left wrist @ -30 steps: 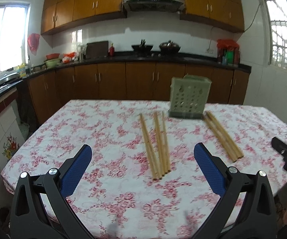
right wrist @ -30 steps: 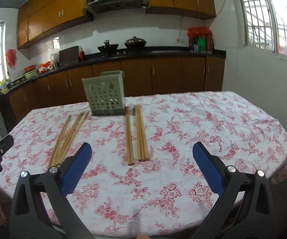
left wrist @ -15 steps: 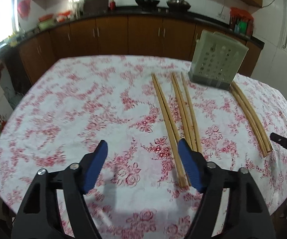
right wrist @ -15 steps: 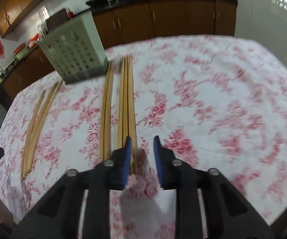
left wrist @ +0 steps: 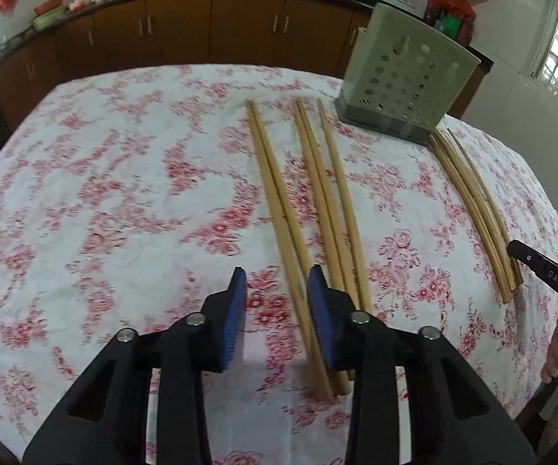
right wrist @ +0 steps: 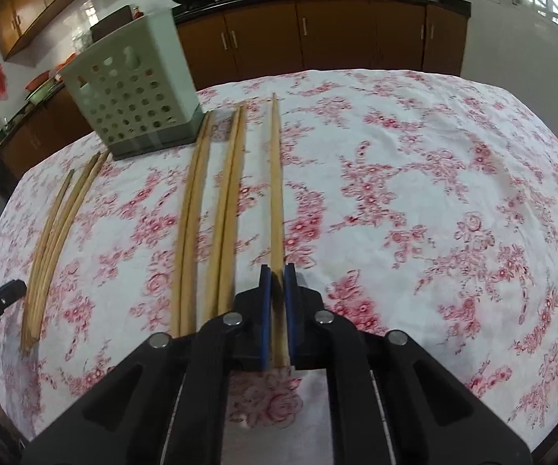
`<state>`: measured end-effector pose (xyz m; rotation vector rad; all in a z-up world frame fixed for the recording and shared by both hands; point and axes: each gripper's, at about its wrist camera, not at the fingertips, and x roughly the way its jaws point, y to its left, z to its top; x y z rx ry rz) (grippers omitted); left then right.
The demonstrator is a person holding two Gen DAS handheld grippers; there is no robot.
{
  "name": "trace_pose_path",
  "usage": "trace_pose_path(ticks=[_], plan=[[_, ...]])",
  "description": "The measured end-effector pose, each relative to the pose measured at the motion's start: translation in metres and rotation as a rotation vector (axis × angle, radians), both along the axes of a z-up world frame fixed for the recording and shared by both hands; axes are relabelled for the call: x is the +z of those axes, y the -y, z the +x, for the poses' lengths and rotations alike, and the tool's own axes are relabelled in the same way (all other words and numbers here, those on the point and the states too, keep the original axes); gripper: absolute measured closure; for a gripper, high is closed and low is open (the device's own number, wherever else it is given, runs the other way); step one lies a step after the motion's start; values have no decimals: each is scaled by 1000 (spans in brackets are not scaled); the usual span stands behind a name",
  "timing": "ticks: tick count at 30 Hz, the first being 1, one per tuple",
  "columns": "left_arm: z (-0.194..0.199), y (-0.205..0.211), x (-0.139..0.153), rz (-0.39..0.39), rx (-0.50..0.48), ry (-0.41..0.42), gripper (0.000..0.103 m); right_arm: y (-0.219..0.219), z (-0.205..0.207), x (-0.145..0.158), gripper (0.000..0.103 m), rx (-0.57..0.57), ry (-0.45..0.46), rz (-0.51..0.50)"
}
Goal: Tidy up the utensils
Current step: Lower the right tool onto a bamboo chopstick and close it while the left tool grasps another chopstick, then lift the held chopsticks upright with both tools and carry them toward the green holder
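Note:
Wooden chopsticks lie in two groups on the floral tablecloth, in front of a green perforated utensil holder (left wrist: 406, 81) (right wrist: 131, 97). My left gripper (left wrist: 277, 283) is partly closed low over the near ends of the left group's chopsticks (left wrist: 282, 209), its jaws around one pair, with a gap still showing. My right gripper (right wrist: 277, 271) is shut on the near end of a single chopstick (right wrist: 276, 178), the rightmost of the right group. Two more pairs (right wrist: 216, 209) lie to its left. The right gripper's tip shows at the left wrist view's right edge (left wrist: 542, 267).
The table (right wrist: 434, 178) has a rounded edge close in front of both grippers. Brown kitchen cabinets (left wrist: 185, 27) and a dark counter with pots stand behind it. The other chopstick group shows at each view's side (left wrist: 472, 201) (right wrist: 57, 224).
Both grippers have come down toward the table and narrowed. The right one has shut on the single chopstick. The left one has closed most of the way around a pair.

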<state>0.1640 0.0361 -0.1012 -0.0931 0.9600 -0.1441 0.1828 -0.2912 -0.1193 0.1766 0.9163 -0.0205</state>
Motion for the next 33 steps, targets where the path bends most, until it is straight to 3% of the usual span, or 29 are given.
trace_pose_path(ticks=[11, 14, 16, 25, 28, 33], plan=[[4, 0, -3, 36, -2, -6, 76, -5, -3, 0, 92, 17, 19, -29], [5, 9, -5, 123, -8, 7, 82, -8, -3, -1, 91, 22, 26, -49], [7, 10, -5, 148, -1, 11, 92, -9, -1, -1, 93, 27, 26, -67], [35, -33, -5, 114, 81, 30, 94, 19, 16, -1, 94, -44, 44, -82], [35, -40, -6, 80, 71, 42, 94, 25, 18, -2, 94, -55, 52, -70], [22, -37, -6, 103, 39, 67, 94, 22, 15, -2, 94, -55, 51, -83]])
